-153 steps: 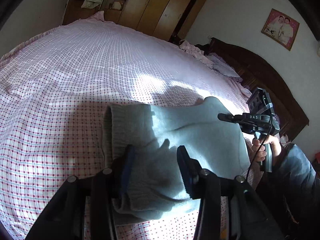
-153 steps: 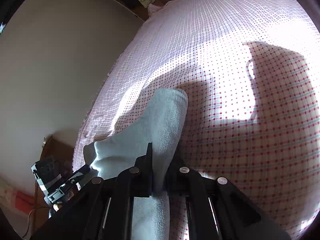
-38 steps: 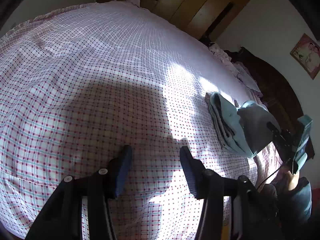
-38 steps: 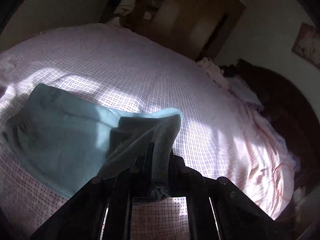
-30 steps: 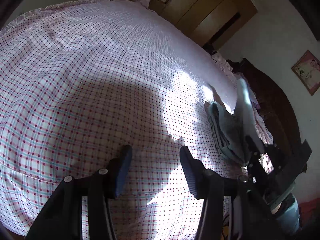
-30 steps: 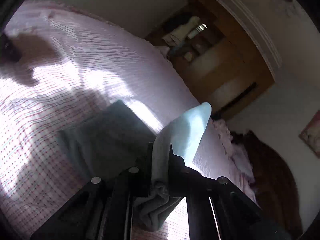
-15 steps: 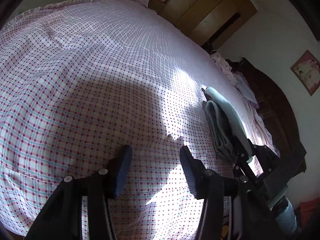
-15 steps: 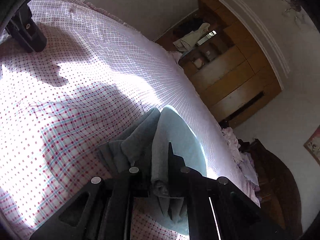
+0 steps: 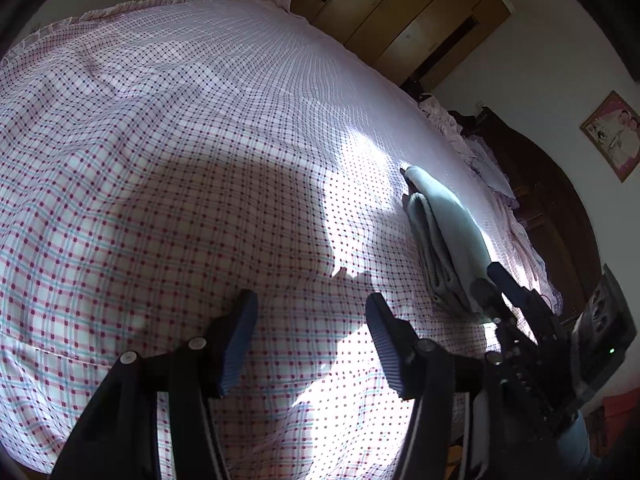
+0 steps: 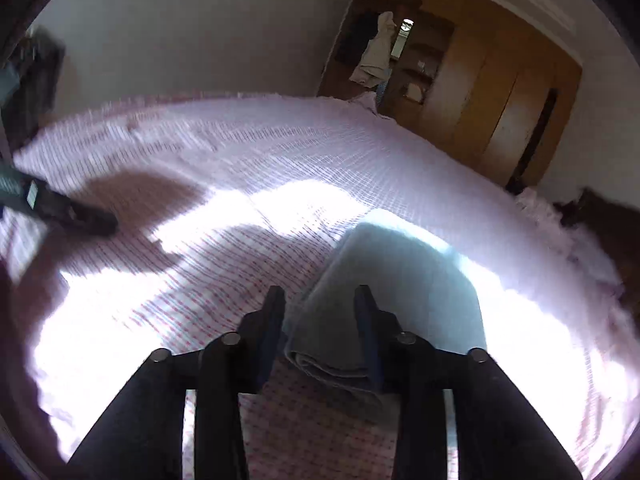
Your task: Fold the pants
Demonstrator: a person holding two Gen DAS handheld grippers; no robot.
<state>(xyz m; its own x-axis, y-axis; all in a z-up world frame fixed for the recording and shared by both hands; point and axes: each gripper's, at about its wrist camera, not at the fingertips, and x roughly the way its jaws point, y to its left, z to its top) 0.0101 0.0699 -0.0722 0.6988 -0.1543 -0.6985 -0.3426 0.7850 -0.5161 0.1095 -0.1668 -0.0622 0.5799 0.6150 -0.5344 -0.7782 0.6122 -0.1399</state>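
The light blue-grey pants point(image 10: 400, 280) lie folded in a compact stack on the checked bedsheet point(image 9: 180, 140). In the left wrist view the pants point(image 9: 444, 236) sit at the right. My right gripper point(image 10: 320, 312) is open, its fingers on either side of the stack's near end, holding nothing. It also shows in the left wrist view point(image 9: 490, 284) at the stack's near edge. My left gripper point(image 9: 308, 320) is open and empty over bare sheet, left of the pants.
The bed's wooden headboard point(image 9: 560, 200) is at the right with crumpled bedding point(image 9: 480, 152) beside it. A wooden wardrobe point(image 10: 480, 92) stands beyond the bed's far edge. The left gripper shows in the right wrist view point(image 10: 60, 208) at the far left.
My right gripper laid the last fold onto the stack and opened, letting go of the pants. My left gripper stayed open over the bare sheet.
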